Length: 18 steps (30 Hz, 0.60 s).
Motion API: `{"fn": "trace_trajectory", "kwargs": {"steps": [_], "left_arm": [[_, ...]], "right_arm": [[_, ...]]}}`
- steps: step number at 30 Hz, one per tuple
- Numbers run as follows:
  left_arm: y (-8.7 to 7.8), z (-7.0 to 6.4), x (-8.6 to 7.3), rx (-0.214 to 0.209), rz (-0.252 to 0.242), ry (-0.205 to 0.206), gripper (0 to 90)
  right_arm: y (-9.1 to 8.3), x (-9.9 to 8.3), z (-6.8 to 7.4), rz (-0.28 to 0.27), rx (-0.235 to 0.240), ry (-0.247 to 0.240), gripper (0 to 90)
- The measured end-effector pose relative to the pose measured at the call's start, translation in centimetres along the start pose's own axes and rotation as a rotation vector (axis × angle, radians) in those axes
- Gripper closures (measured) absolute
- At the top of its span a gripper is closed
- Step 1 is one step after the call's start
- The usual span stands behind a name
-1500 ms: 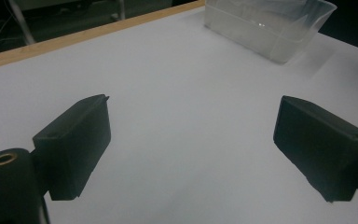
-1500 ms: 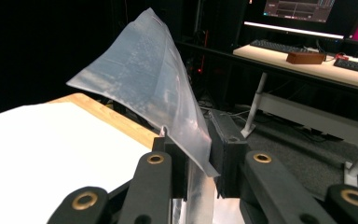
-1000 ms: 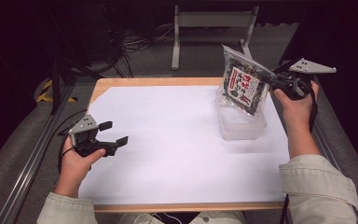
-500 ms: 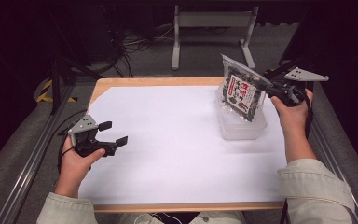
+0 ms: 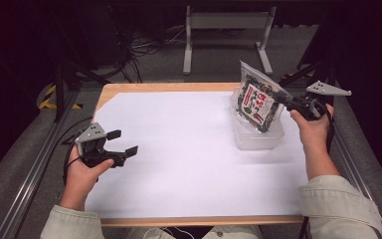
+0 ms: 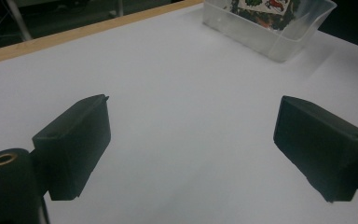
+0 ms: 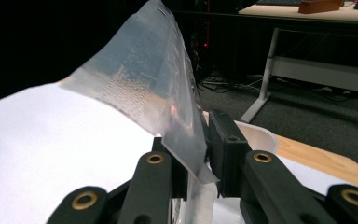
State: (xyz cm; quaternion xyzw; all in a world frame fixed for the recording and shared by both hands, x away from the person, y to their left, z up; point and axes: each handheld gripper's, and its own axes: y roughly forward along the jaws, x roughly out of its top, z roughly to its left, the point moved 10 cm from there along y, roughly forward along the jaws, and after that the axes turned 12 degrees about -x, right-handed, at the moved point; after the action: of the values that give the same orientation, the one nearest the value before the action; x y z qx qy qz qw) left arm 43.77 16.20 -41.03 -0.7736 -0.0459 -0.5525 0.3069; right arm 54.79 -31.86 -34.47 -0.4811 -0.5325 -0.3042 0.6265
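The right claw (image 5: pixel 284 101) pinches the snack bag (image 5: pixel 257 102) by its clear top edge, so it hangs over the clear tub (image 5: pixel 258 137) at far right; the left claw (image 5: pixel 122 143) waits wide, near left on the worktop (image 5: pixel 179 149).

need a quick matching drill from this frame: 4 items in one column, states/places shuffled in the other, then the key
Items
1. left tool
2. right tool
3. snack bag
4. clear plastic tub

States or places
A. sits on the white sheet, right side of the table
B. jaws apart, holding nothing, near the left edge
C. pinched at its edge, held up over the tub
D. jaws closed on clear film

Pairs: 1-B, 2-D, 3-C, 4-A
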Motion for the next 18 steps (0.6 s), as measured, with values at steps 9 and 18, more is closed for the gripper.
{"fn": "trace_trajectory", "kwargs": {"steps": [9,18], "left_arm": [[0.01,0.04,-0.11,0.001,0.004,-0.007,11.7],[0.07,0.25,-0.19,0.003,0.009,-0.003,11.6]], "right_arm": [[-0.29,-0.62,-0.43,-0.019,0.000,0.019,77.7],[-0.27,-0.36,-0.40,0.004,0.010,0.008,76.9]]}}
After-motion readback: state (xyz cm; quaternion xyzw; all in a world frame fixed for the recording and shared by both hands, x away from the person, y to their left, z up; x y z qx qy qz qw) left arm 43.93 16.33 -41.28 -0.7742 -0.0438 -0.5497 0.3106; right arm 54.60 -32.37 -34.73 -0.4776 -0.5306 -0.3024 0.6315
